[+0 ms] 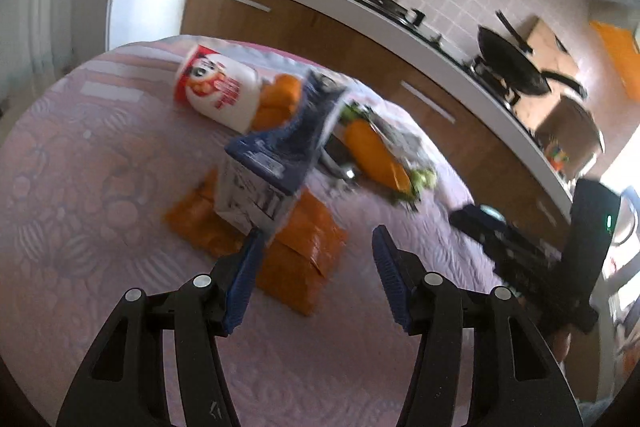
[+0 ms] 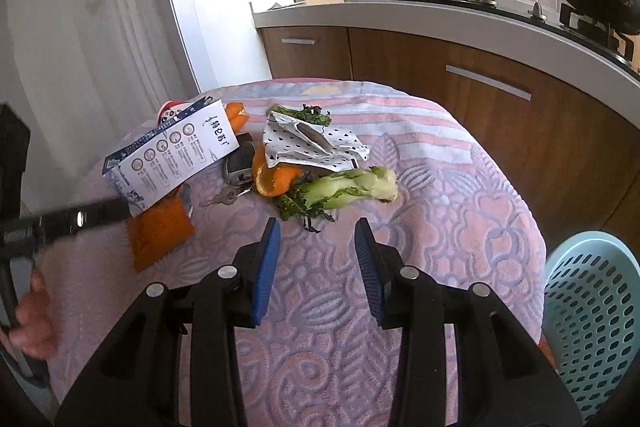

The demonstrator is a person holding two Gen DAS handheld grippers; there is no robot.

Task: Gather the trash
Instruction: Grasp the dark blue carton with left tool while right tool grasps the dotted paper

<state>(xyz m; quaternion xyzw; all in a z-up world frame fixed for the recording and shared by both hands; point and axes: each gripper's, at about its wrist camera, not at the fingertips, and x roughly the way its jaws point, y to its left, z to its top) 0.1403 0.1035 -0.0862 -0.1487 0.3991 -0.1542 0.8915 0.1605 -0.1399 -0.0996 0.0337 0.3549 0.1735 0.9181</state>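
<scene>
Right wrist view | milk carton (image 2: pixel 172 155) touching spread left gripper (image 1: pixel 316 239) | right gripper (image 2: pixel 318 227) spread, empty | basket (image 2: pixel 592 311) apparently empty, trash mostly uncollected

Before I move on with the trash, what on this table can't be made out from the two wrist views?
- Left gripper: left view is motion-blurred; whether it touches the milk carton is unclear.
- Red-and-white bottle: right view, mostly hidden behind the carton.
- Keys: right view, partly under the carton; blurred in the left view.
- Blue basket: right view, cut off by the frame edge; contents unseen.
</scene>
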